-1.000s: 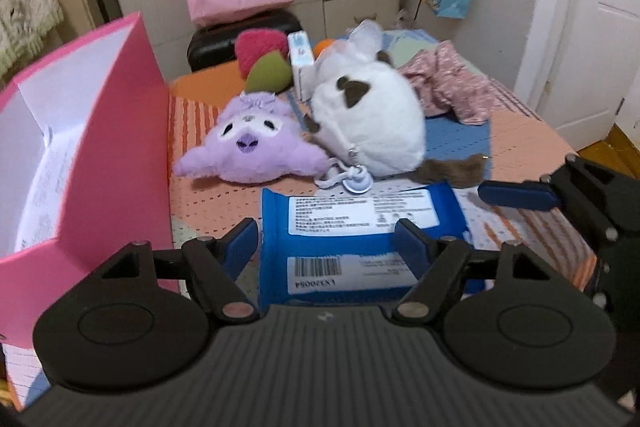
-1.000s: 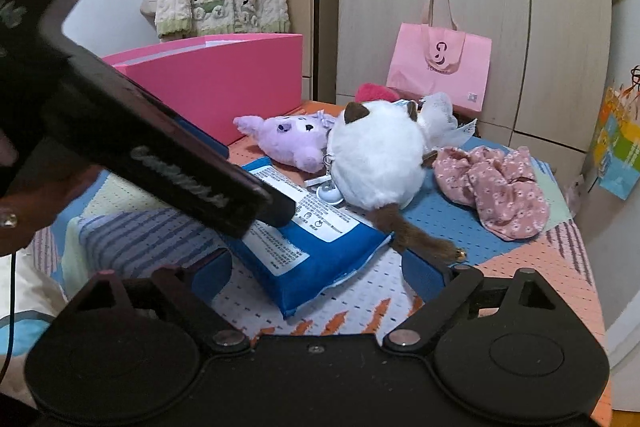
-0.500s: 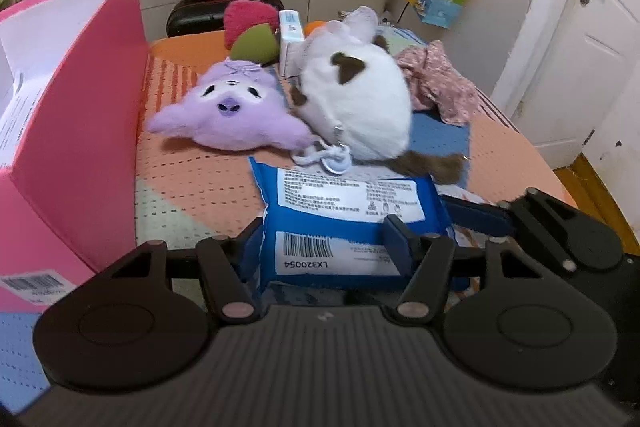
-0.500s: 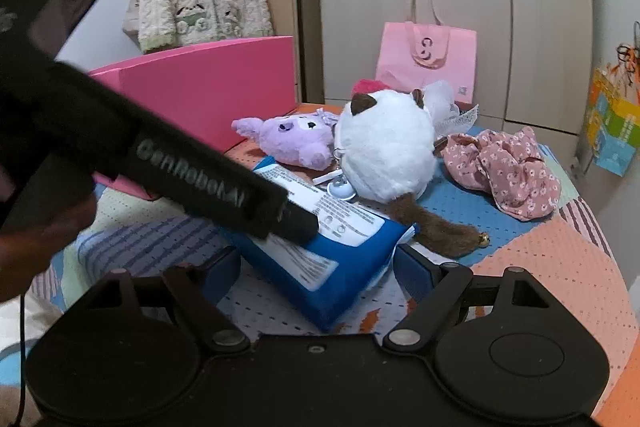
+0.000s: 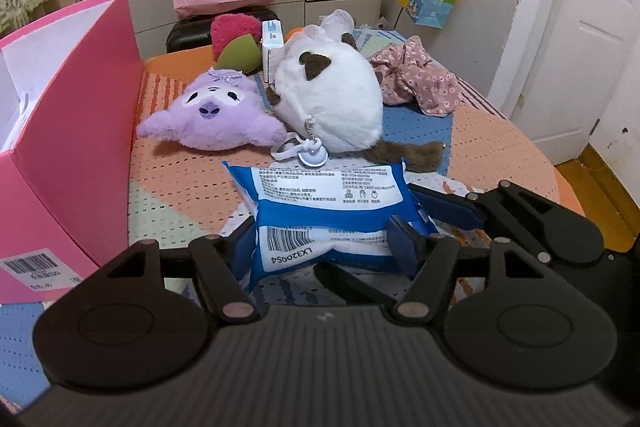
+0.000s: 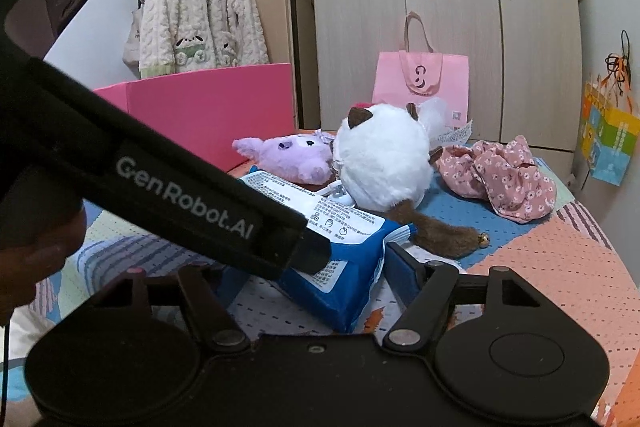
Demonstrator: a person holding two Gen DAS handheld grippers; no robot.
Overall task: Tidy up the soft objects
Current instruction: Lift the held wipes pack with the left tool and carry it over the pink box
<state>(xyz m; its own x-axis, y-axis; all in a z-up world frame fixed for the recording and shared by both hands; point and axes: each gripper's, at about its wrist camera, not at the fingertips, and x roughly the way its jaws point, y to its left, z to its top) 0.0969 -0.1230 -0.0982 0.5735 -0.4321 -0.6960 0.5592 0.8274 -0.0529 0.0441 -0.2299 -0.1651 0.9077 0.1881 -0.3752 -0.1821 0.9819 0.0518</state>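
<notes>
Wipes pack lies between left claw fingers; two plush toys behind it; box left.

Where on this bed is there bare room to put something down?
Bare: the strip between the pink box and blue tissue pack, and the orange corner beyond the floral cloth. Crowded: around the purple plush and white plush.

Place: home bedroom | signs: wardrobe; cardigan on hanger; plush toys on patterned bedspread; white door

Glossy plastic wipes pack, fluffy plush
</notes>
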